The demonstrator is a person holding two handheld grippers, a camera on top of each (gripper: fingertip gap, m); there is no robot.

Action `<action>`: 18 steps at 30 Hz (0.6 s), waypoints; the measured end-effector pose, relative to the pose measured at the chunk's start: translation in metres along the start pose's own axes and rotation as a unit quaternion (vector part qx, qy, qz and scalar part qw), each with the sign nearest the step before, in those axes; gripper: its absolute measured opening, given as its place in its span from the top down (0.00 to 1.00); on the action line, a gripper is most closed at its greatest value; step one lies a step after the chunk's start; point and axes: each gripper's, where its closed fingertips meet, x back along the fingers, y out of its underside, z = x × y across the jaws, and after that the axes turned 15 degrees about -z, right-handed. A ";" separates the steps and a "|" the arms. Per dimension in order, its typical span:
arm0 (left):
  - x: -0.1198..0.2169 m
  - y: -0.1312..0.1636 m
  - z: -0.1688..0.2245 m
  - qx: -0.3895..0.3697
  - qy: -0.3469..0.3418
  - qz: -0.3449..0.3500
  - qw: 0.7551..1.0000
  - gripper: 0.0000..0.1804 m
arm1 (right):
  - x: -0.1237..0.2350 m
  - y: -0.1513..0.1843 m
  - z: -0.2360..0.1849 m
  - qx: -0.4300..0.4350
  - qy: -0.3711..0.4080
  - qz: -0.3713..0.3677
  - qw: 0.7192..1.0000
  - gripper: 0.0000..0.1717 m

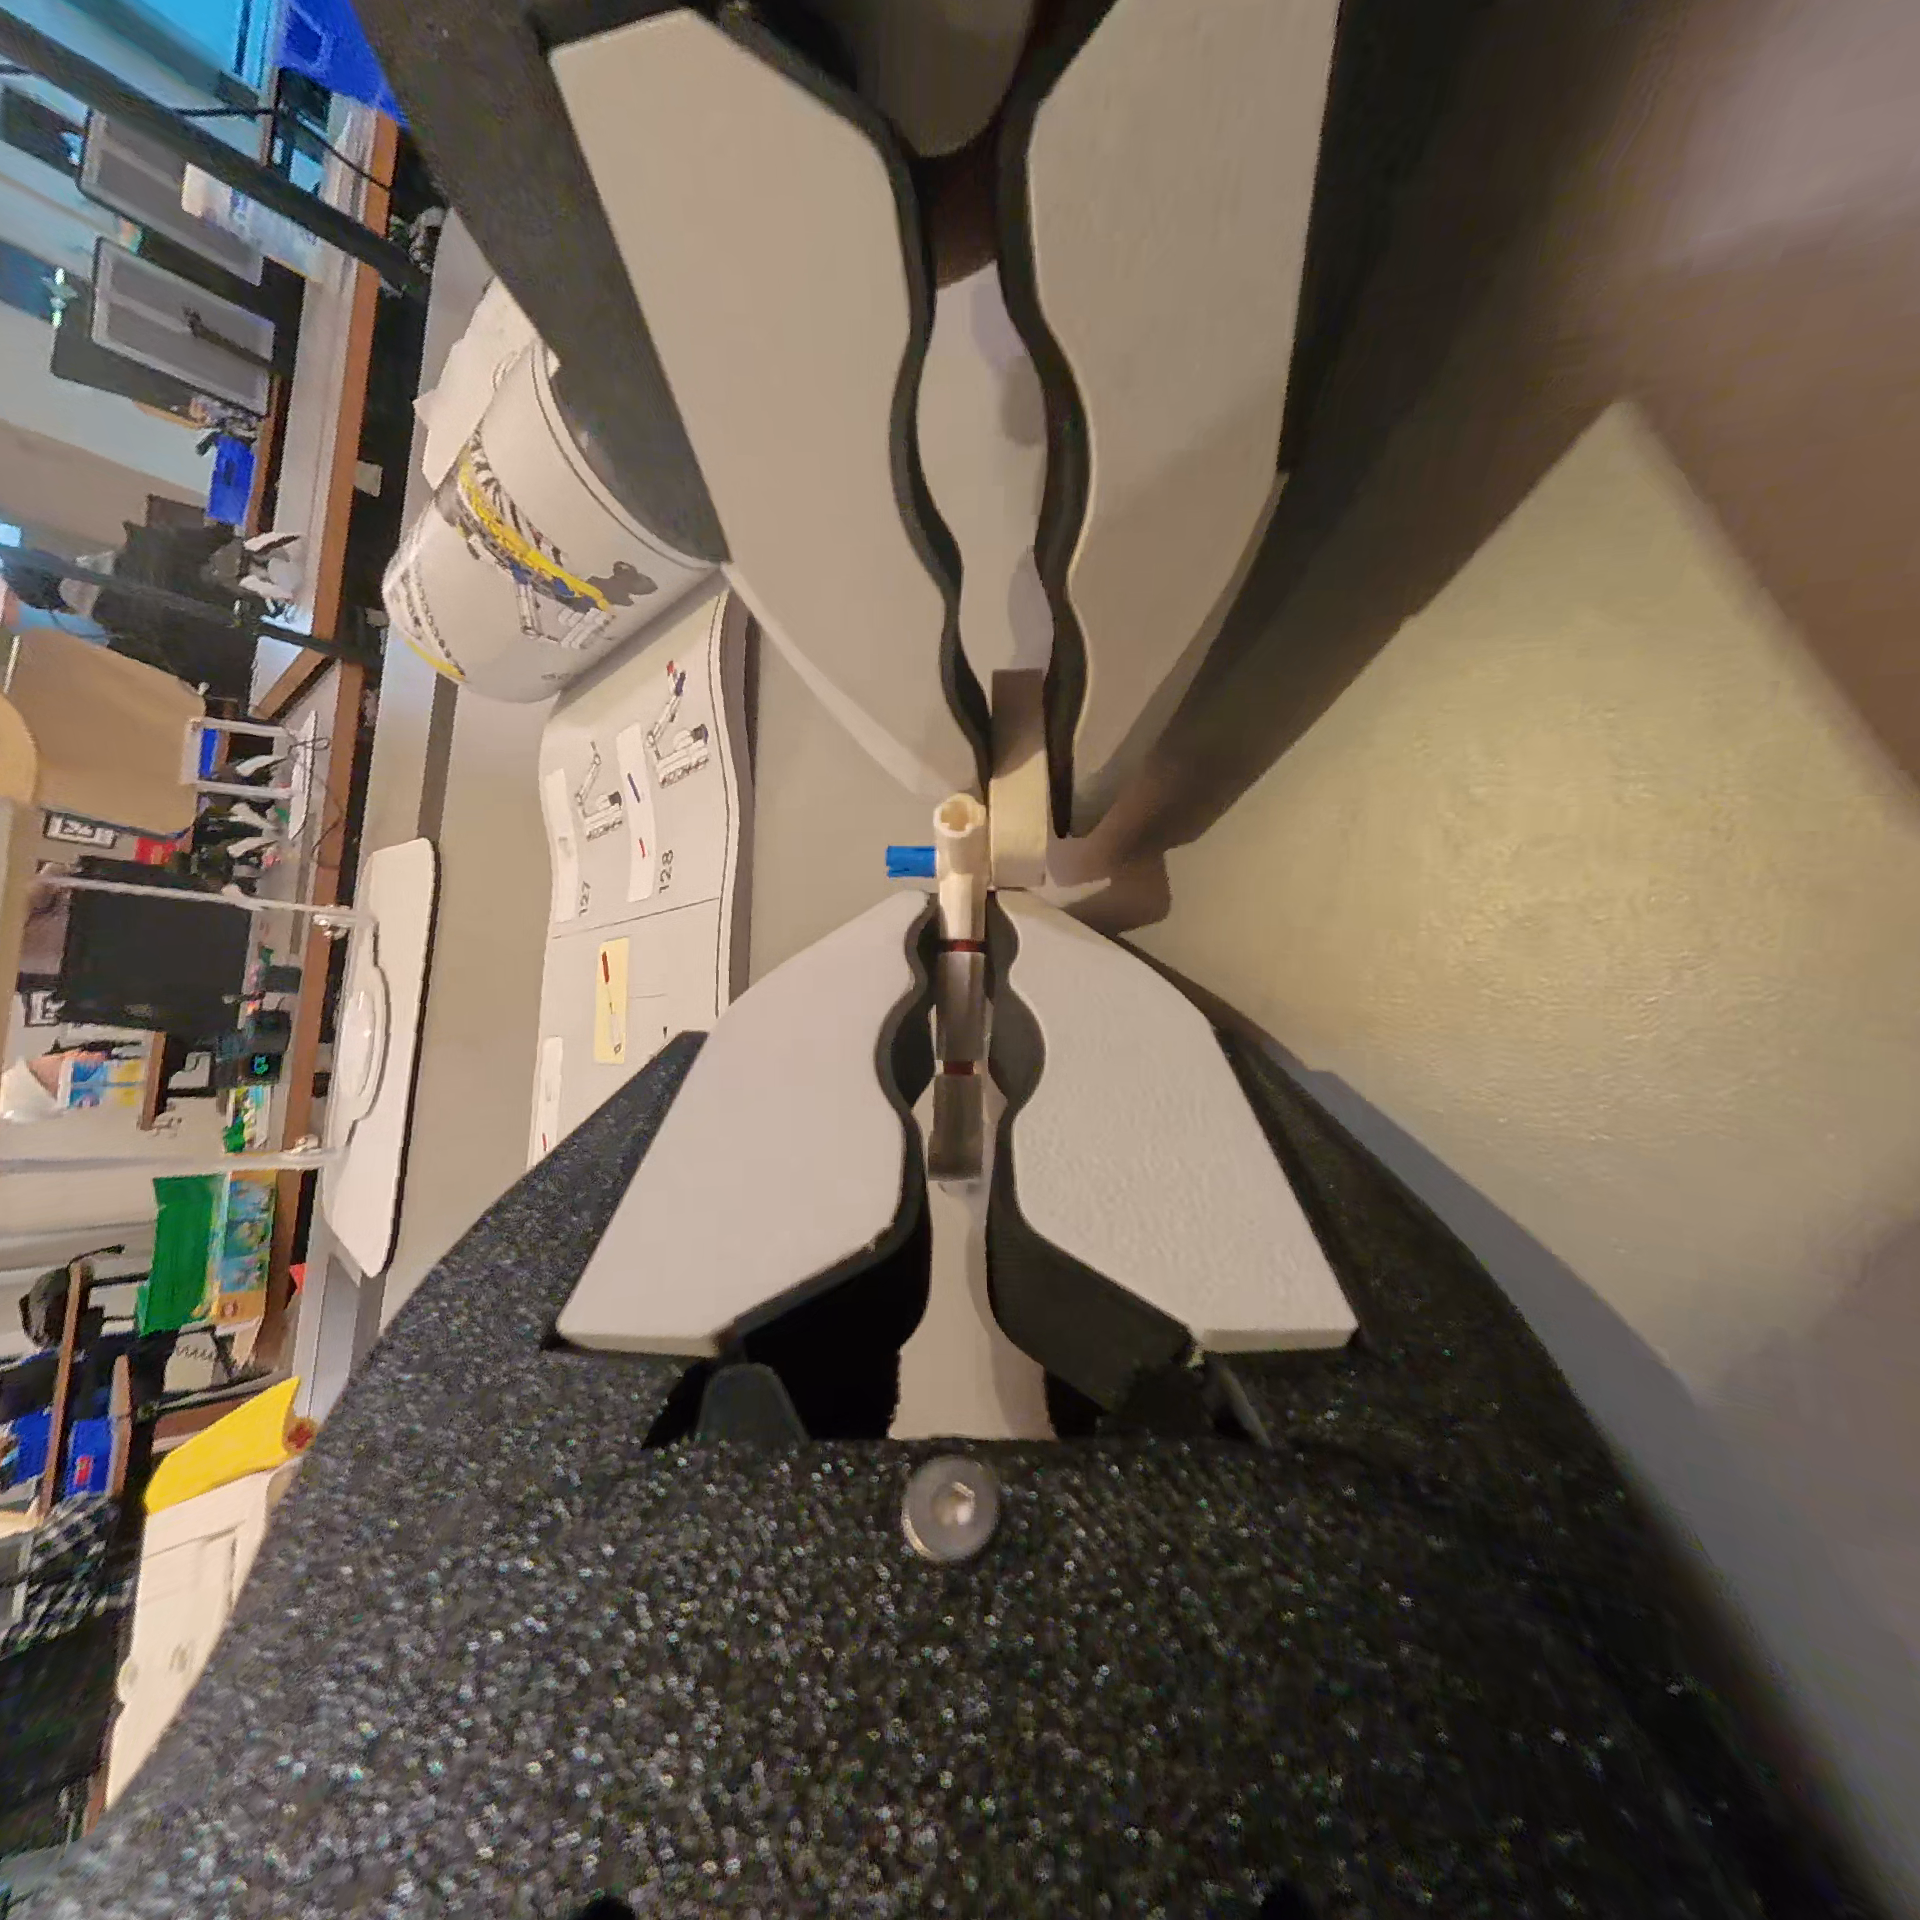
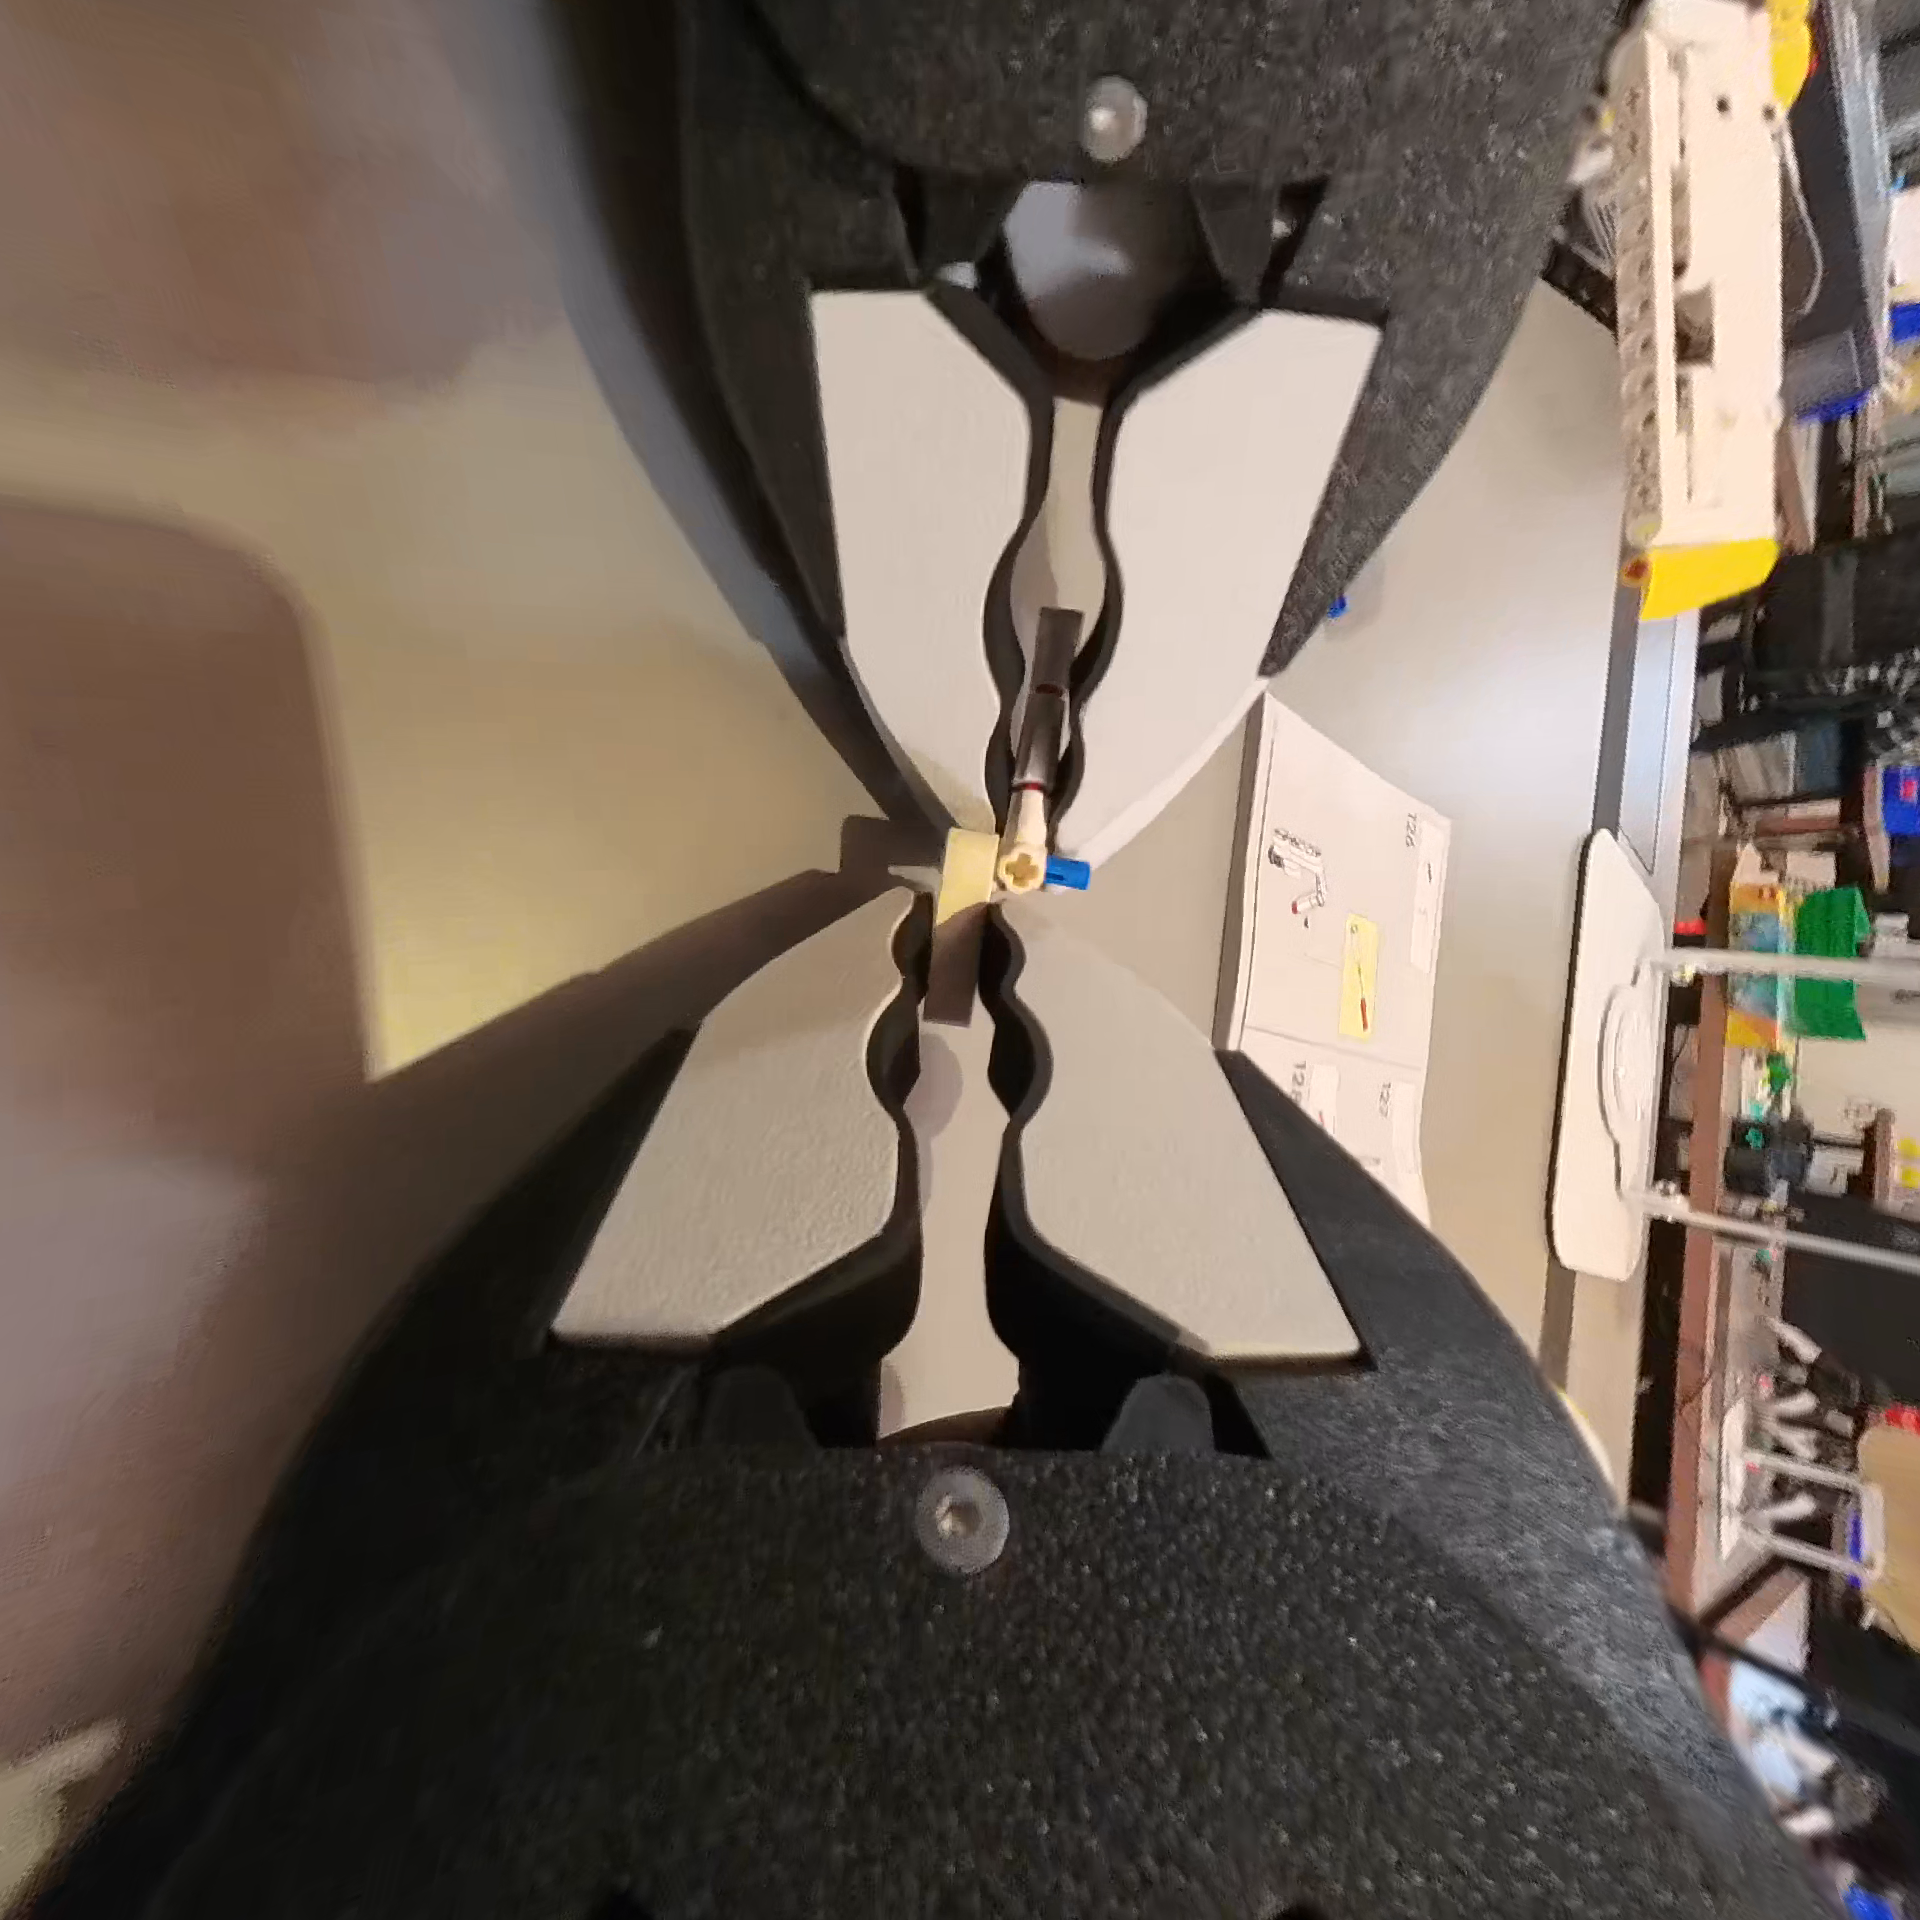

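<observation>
1. Left wrist view: left gripper [image 1: 961, 914] was clenched on a thin rod [image 1: 958, 1023], grey with two red rings, pads pressing both sides. The rod's white connector [image 1: 958, 844] stuck out past the tips, a blue pin [image 1: 909, 858] pointing off its side.
2. Same view: right gripper [image 1: 1023, 831] came in from the opposite side, tip to tip, clamped on a cream beam [image 1: 1018, 800]. Beam end touched the connector. Almost no free room between the two sets of tips.
3. Same view: below lay a pale table [image 1: 1507, 935], bare on one side. On the other side lay a manual [image 1: 644, 831], open, and white printed bags [image 1: 520, 540] just beyond it. A white tray [image 1: 379, 1049] sat near the table edge, cluttered benches past it.
4. Right wrist view: right gripper [image 2: 961, 914] gripped the beam [image 2: 966, 857] between its pads; the beam's far end met the connector [image 2: 1020, 840], pin [image 2: 1068, 844] pointing toward the manual [image 2: 1330, 935].
5. Same view: left gripper [image 2: 1044, 805] held the rod [image 2: 1049, 707]. The table [image 2: 623, 727] was open on one side; the tray [image 2: 1605, 1039] and a white-and-yellow model [image 2: 1694, 312] were well apart along the edge.
</observation>
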 end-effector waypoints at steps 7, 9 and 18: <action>0.012 0.022 -0.072 0.086 -0.036 -0.029 0.995 0.96 | 0.020 -0.049 -0.050 0.135 -0.045 0.085 0.986 0.96; 0.013 0.015 -0.059 0.063 -0.019 -0.040 0.997 0.96 | 0.021 -0.038 -0.021 0.047 -0.026 0.086 0.995 0.96; -0.006 0.008 -0.016 0.168 0.120 -0.031 0.978 0.96 | 0.018 0.022 0.016 -0.230 -0.004 0.054 0.972 0.95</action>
